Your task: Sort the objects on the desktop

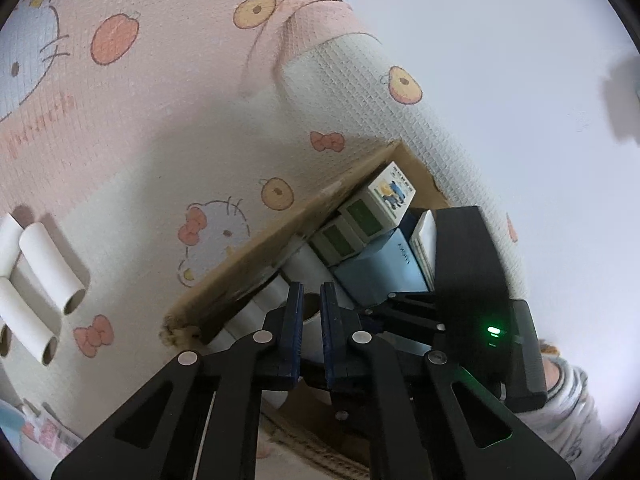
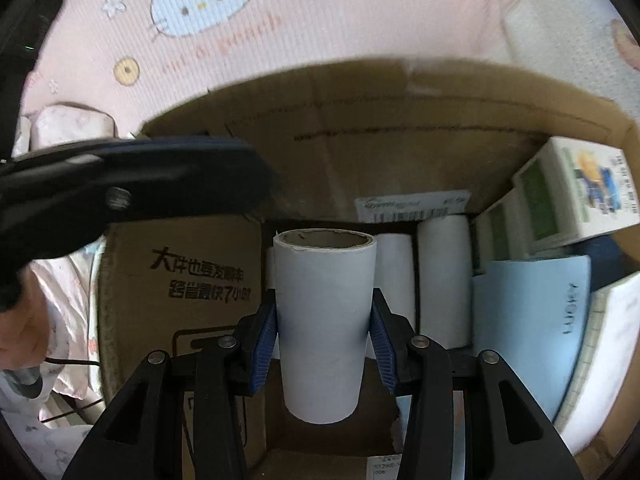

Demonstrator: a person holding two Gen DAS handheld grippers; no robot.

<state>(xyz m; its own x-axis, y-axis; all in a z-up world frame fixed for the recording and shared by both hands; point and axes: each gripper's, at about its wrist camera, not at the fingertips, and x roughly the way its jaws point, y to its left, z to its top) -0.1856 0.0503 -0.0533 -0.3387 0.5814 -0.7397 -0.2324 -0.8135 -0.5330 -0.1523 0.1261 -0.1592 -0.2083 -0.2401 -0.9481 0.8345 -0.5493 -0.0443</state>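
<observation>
Right tool (image 2: pixel 324 344) grips tube (image 2: pixel 325 320), base hidden; left tool (image 1: pixel 312 320) closed, empty.

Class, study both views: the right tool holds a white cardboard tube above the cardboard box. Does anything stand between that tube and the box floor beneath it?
Nothing visible does. The right tool grips the tube over a bare patch of the box floor; the other tubes stand behind it, and the left tool hangs off to its upper left.

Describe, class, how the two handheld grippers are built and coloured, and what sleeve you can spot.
Both the left gripper and right gripper have black angular linkage arms with silver rivets and blue ribbed pads. A green light glows on the right gripper's black body. A pale patterned sleeve shows behind it.
</observation>
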